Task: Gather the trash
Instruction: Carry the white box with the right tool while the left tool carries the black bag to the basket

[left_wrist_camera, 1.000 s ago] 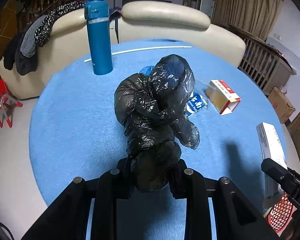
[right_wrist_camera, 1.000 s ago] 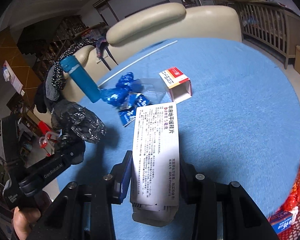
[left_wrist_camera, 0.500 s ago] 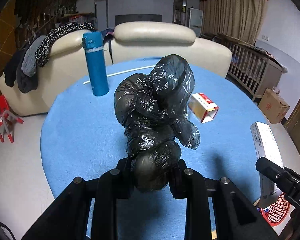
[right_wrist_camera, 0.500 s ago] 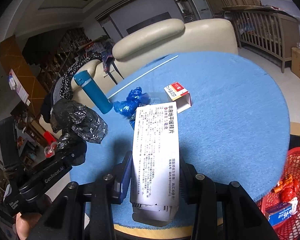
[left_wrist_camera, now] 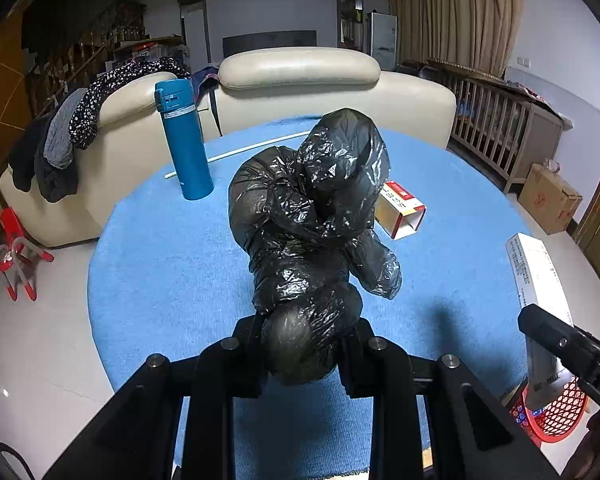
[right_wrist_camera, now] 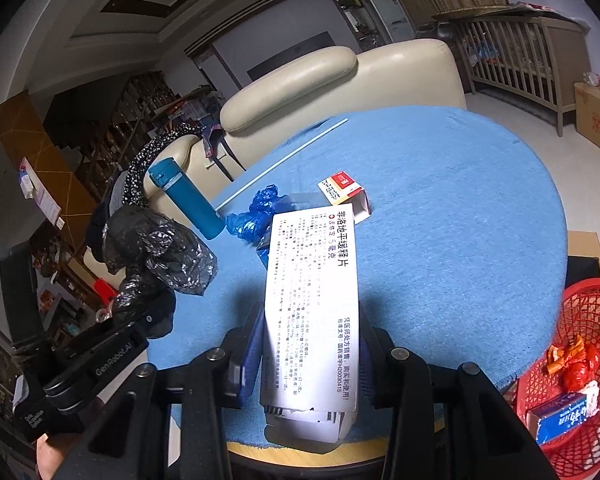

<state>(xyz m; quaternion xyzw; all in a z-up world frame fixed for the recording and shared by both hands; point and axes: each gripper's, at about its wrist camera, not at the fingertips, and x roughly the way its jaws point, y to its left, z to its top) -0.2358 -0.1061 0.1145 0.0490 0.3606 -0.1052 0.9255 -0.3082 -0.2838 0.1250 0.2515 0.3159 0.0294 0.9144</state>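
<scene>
While both loads ride clear of the cloth, entries run from largest item to smallest.

Table (right_wrist_camera: pixel 460 208): round, blue-covered; leftovers sit near its middle, so carry paths should stay above them.

Red basket (right_wrist_camera: pixel 588 320): on the floor off the table edge, at 4 o'clock in the right wrist view, already holding a few scraps. Judged the drop target for both loads.

Black bag (left_wrist_camera: pixel 312 216): crumpled plastic, its lower knot pinched between the jaws of the left gripper (left_wrist_camera: pixel 306 344), bulk standing up at 12 o'clock from the jaws. Soft and springy; let go only when well inside the rim, or it may snag there.

White box (right_wrist_camera: pixel 312 304): long printed medicine carton, clamped at its near end by the right gripper (right_wrist_camera: pixel 306 364), far end jutting toward 12 o'clock. Tip that far end down into the basket before spreading the jaws.

Blue flask (left_wrist_camera: pixel 184 140): upright at 10 o'clock from the bag; apparently not trash, so leave it.

Red-and-white box (right_wrist_camera: pixel 344 196): open-ended, lying on the cloth past the carton tip; not yet collected.

Blue wrappers (right_wrist_camera: pixel 256 216): crumpled, at 9 o'clock from that box; also left.

Order advised: carton first, being nearer the basket, then the bag.
</scene>
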